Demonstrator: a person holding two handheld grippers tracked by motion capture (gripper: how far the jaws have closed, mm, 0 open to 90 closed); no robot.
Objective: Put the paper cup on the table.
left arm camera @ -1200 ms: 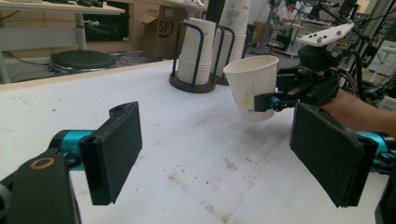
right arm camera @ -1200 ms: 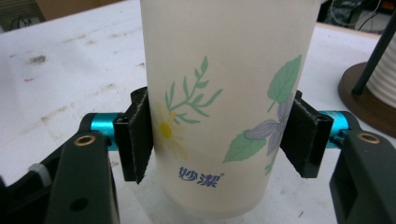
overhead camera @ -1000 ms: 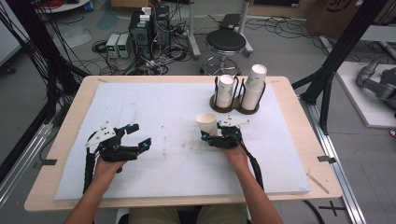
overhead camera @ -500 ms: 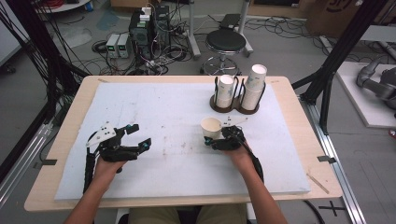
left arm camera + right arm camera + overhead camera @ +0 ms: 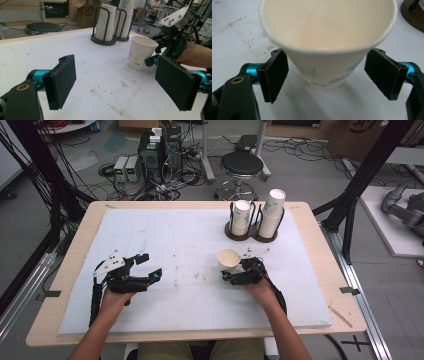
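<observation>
Paper cup [image 5: 229,260] stands upright on its base, mouth up, on the white mat [image 5: 165,235] right of the bench's centre, nearer the front edge than the back. Long axis vertical.

Right claw [image 5: 234,274]: cup sits directly ahead of it, between the two pads. In the right gripper view the cup [image 5: 327,42] has daylight on both sides; neither pad touches the wall. Jaws have just been opening and now stand wide, cup between them but released. Judgement: the next move is a straight pull-back toward the front edge. The risk is a pad catching the flared rim and tipping the cup.

Left claw [image 5: 144,268]: spread wide, holding nothing, near the front left part of the mat, well apart from the cup. The right hand [image 5: 260,289] is much the nearer.

Cup holder [image 5: 251,231] with two stacks of cups stands near the back edge, right of centre, beyond the lone cup and apart from it.

Surface: mat scuffed and stained, on a wooden bench [image 5: 310,227]. Room: a stool [image 5: 242,165], cabling and electronics on the floor behind.
</observation>
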